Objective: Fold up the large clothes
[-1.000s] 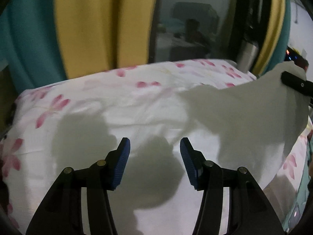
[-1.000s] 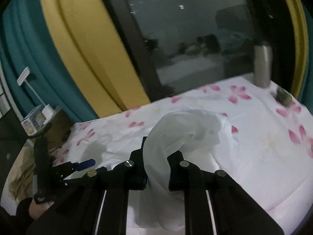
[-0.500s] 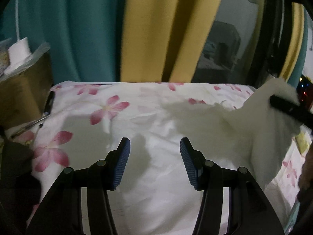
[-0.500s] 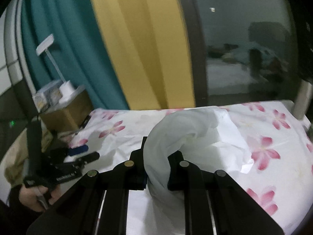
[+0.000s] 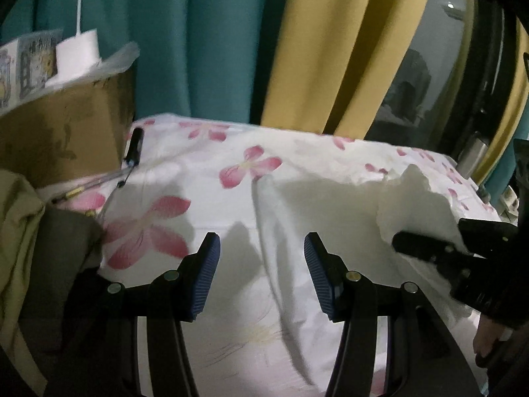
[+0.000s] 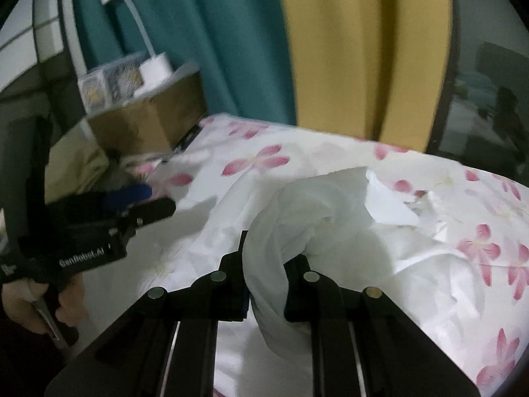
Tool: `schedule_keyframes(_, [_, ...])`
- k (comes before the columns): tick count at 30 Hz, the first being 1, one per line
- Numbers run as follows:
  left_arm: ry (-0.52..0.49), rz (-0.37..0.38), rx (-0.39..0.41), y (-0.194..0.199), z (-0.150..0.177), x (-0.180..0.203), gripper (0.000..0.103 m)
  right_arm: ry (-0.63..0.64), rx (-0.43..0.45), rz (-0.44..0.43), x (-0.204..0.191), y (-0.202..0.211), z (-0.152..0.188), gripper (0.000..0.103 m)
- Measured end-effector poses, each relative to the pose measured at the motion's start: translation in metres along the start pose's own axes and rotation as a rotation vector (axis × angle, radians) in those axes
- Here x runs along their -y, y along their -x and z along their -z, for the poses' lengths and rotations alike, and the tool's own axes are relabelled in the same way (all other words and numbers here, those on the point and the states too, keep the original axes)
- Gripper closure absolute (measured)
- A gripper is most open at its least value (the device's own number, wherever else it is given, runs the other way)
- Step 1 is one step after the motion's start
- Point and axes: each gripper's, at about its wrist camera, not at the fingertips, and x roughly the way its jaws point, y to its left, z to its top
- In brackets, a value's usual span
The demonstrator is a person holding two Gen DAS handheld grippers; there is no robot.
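Note:
A white garment (image 6: 317,205) lies rumpled on a bed sheet printed with pink flowers (image 6: 258,162). My right gripper (image 6: 267,264) is shut on a bunched fold of it, and the cloth wraps over both fingers and hides the pads. In the left wrist view that gripper (image 5: 426,248) comes in from the right and holds the garment (image 5: 330,205) up in a peak. My left gripper (image 5: 263,264) hovers open over the garment's left edge with nothing between its blue pads (image 5: 206,274). The right wrist view shows the left gripper (image 6: 145,200) at the left, held by a hand (image 6: 36,301).
A cardboard box (image 5: 59,132) with a white lamp base (image 5: 79,49) on top stands at the bed's left end, a pen (image 5: 132,152) beside it. Olive and dark clothes (image 5: 20,231) are heaped at the left. Teal (image 5: 198,49) and yellow curtains (image 5: 330,49) and a dark window back the bed.
Both views have swung left, bringing the box and lamp into sight. The right gripper has carried its bunch of white cloth left and lower, closer to the left gripper, which stayed open.

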Motion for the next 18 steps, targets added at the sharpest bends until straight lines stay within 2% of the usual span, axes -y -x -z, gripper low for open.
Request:
schedule_keyframes(3, [0.019, -0.007, -0.013, -0.001, 0.005, -0.011, 0.047, 0.072, -0.078, -0.010, -0.020, -0.020, 0.005, 0.089])
schedule_keyframes(8, [0.043, -0.026, -0.016, 0.001, 0.009, -0.027, 0.047, 0.165, -0.210, -0.098, -0.050, -0.048, 0.019, 0.086])
schedule_keyframes(11, [0.044, -0.042, -0.014, 0.004, 0.010, -0.034, 0.047, 0.202, -0.235, -0.128, -0.065, -0.057, 0.026, 0.085])
schedule_keyframes(13, [0.053, -0.058, -0.022, 0.003, 0.011, -0.039, 0.047, 0.202, -0.233, -0.169, -0.070, -0.057, 0.025, 0.072])
schedule_keyframes(15, [0.061, -0.068, -0.024, 0.004, 0.011, -0.043, 0.047, 0.208, -0.224, -0.204, -0.074, -0.053, 0.023, 0.043])
schedule_keyframes(17, [0.065, -0.076, -0.021, 0.006, 0.009, -0.045, 0.047, 0.235, -0.187, -0.208, -0.081, -0.040, 0.019, 0.030])
schedule_keyframes(18, [0.067, -0.077, -0.018, 0.008, 0.007, -0.045, 0.047, 0.245, -0.172, -0.207, -0.083, -0.035, 0.017, 0.028])
